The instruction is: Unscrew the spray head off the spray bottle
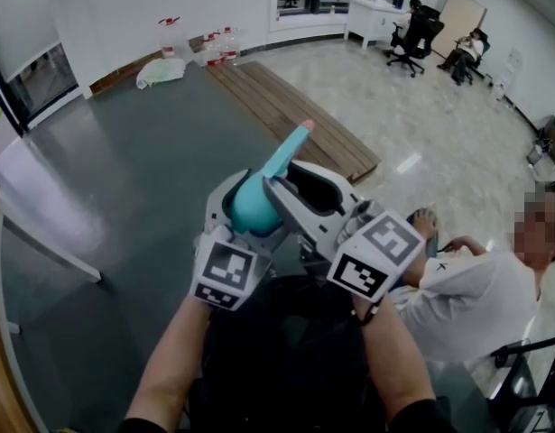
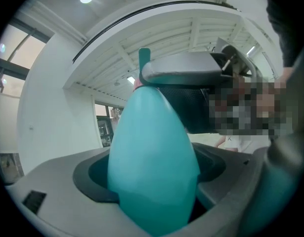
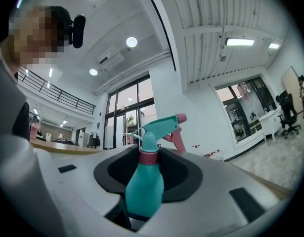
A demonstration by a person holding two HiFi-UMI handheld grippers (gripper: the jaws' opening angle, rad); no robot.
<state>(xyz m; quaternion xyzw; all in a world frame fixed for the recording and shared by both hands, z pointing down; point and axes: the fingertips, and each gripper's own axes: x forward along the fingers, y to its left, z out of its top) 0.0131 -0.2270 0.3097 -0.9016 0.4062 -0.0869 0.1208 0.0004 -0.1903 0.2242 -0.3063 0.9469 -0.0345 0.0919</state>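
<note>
A teal spray bottle [image 1: 252,207] points up and away in the head view, its teal spray head [image 1: 287,154] ending in a pink nozzle. My left gripper [image 1: 234,213] is shut on the bottle's body; in the left gripper view that body [image 2: 154,167] fills the space between the jaws. My right gripper [image 1: 306,193] reaches in from the right at the neck. In the right gripper view the bottle [image 3: 144,186], its pink collar [image 3: 148,157] and spray head [image 3: 160,126] stand between the open jaws, with dark gaps on both sides.
A person in a white shirt [image 1: 467,307] sits close at the right. A wooden platform [image 1: 295,106] lies on the floor ahead, with water bottles [image 1: 218,48] by the far wall. A white table [image 1: 38,197] stands at the left. People sit in office chairs [image 1: 421,30] far back.
</note>
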